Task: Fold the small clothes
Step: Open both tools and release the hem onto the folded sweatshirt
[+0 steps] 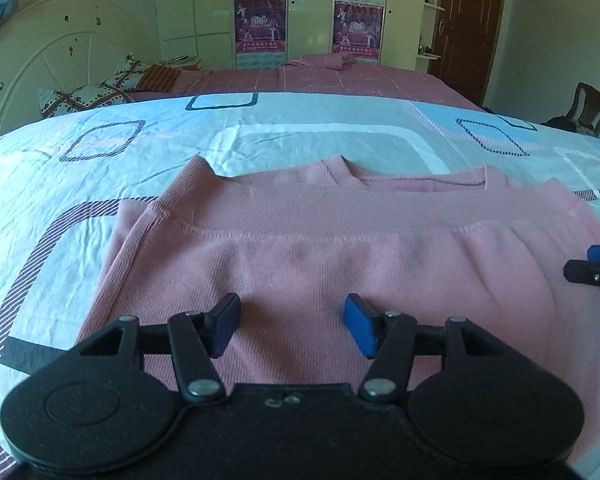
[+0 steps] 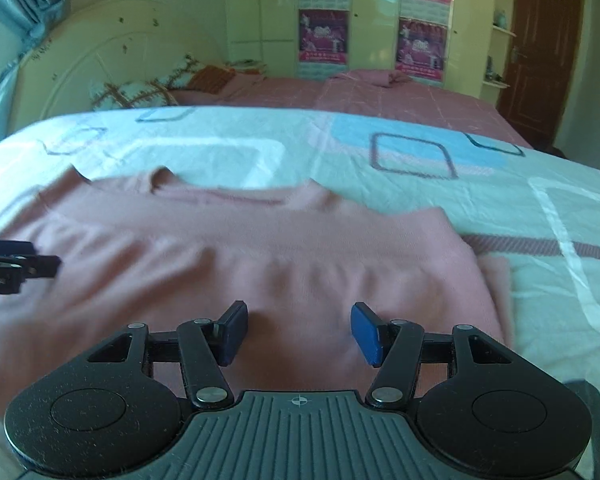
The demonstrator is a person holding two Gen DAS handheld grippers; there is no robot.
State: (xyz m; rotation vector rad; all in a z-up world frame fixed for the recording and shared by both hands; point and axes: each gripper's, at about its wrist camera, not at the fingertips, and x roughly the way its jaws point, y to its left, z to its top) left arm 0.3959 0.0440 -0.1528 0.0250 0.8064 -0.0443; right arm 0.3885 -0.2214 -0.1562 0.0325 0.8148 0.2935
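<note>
The pink top (image 1: 300, 240) is laid flat on the bedsheet (image 1: 100, 160), stretched sideways, with the left gripper (image 1: 292, 320) and right gripper (image 2: 300, 328) held spread and empty over its near edge, neckline farthest away.

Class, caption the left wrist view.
Open left hand-held gripper above a folded pink sweater on a patterned bedsheet.

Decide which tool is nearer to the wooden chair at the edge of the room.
Right. The right tool hovers over the pink top's chair-side half; the left tool hovers farther from the wooden chair, which stands beyond the bed's right edge.
</note>
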